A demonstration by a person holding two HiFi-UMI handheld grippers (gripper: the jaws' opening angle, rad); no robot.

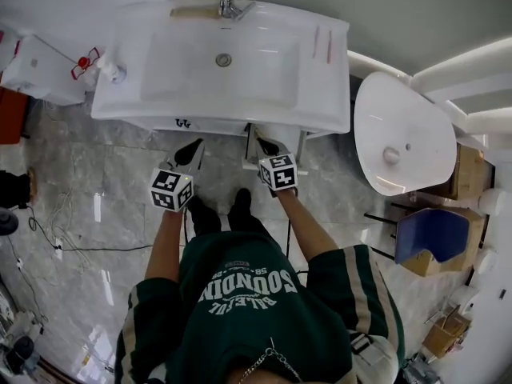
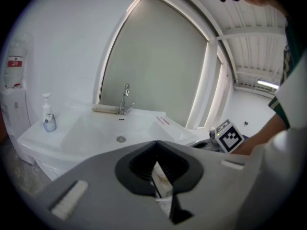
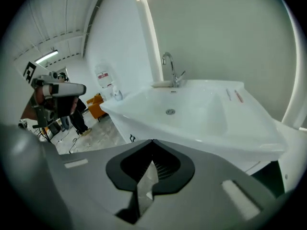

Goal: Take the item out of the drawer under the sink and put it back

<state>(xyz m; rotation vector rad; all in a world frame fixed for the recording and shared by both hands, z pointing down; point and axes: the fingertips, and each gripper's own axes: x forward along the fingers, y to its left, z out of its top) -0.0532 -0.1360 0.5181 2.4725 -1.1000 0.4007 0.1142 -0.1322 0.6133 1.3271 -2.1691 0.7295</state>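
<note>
Jaws together, gripping nothing we can see: our left tool [image 2: 156, 143] and right tool [image 3: 152, 142] hover before the sink [image 1: 240, 70], the right at its part-open drawer [image 1: 251, 152]; the item is hidden from us.

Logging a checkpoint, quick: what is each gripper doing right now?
Left gripper: closed, jaw tips together, nothing gripped between them.
Right gripper: closed, jaw tips together, nothing gripped between them.

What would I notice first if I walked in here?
The big white sink at the top, with a shiny tap at its back edge. Just below it, a person in a green top holds the left gripper and the right gripper toward it, each carrying a black-and-white patterned cube.
</note>
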